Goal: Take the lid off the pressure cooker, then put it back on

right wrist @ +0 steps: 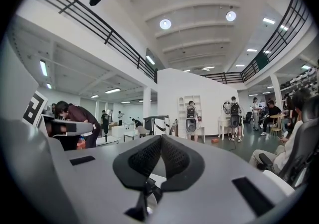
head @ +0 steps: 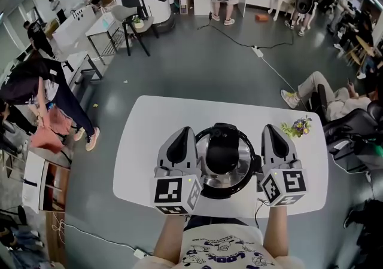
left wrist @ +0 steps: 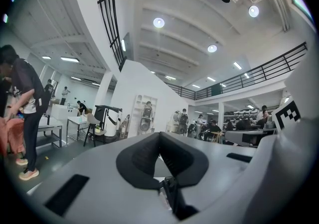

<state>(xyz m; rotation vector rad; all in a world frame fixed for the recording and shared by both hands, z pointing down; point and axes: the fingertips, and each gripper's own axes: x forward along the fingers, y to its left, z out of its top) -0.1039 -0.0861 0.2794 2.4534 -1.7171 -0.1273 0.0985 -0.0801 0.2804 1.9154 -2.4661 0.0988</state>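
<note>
- Found pressure cooker standing on white bench, close to the person's edge and squarely between both tongs.
- Found lid seated on the pot, with black handle running across its crown.
- Judged this closed state consistent with a lid awaiting removal or one already set back on. Could not settle which.
- Checked left tongs: clenched tight, pads pressed together, nothing gripped. Held level just beside the cooker's left flank, pointing away from the person.
- Checked right tongs: likewise clenched on nothing. Held level just beside the right flank, mirroring the left.
- Judged the flanking stance a neutral one: both tongs near the handle, neither touching lid nor pot, cooker kept central for equal reach from either side.
- Noted little bench between cooker and the near edge, so any tilt or drag toward the person rated a risk.
- Noted ample bare bench beyond the cooker and out to the left, suitable for setting a lid down if needed.
- Noted small bunch of flowers near the far right edge, just beside the right tongs' tip and apart from the cooker. Flagged as the only obstruction on that side.
- Saw nothing above the lid, leaving the lifting path open.
</note>
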